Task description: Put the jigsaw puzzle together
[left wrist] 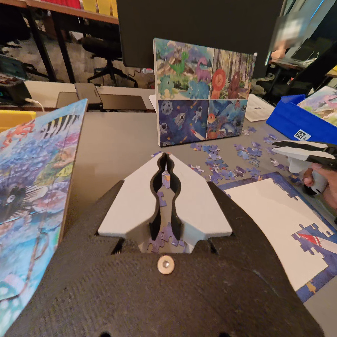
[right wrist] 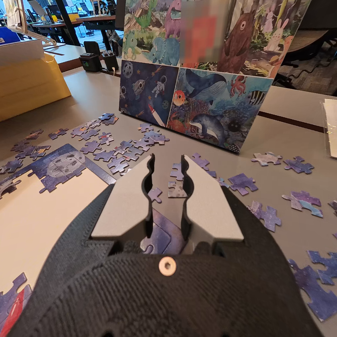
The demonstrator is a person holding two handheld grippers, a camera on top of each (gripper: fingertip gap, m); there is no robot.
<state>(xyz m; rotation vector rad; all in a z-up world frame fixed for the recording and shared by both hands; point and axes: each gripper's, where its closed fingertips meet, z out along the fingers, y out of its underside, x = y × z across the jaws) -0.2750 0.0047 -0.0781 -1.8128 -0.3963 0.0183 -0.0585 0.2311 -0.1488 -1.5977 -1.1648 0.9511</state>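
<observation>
Grey desk; upright picture box at back, half-filled puzzle board before it; left tool pinched together, bare, right tool apart, both above loose purple puzzle pieces.

Left tongs closed above loose puzzle pieces, picture box upright behind, grey table

A grey worktop fills the foreground. Behind it a dark partition panel rises. Left of that panel stand a black office chair on grey carpet and brown-topped desks on black legs; further desks sit in bright, bluish light.
</observation>
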